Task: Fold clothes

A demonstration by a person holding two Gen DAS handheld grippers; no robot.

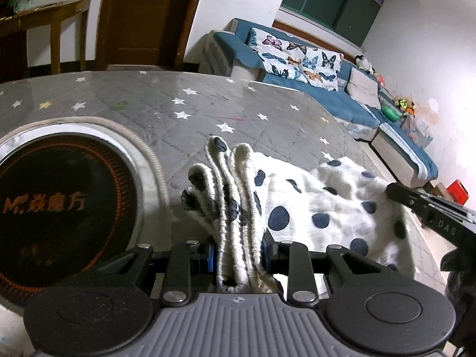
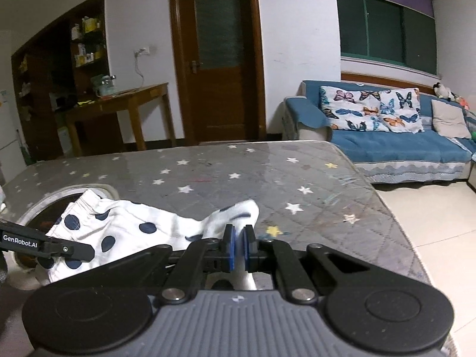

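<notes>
Grey quilted table cover with stars (image 2: pixel 208 175), round dark heater plate with orange lettering set into the table (image 1: pixel 59 205), blue sofa (image 2: pixel 395 145) with butterfly cushions (image 2: pixel 372 110), wooden door (image 2: pixel 217 59), wooden side table (image 2: pixel 125 101), dark green window (image 2: pixel 386 29), red box on the floor (image 1: pixel 457 189)

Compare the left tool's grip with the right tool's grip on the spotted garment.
The left tool is closed on a thick bunch of the gathered waistband; the right tool pinches a thin end of the spotted garment. The left's pads stand well apart around the bunch; the right's are almost touching. Both are shut on the same garment, which is over the star-patterned table.
</notes>
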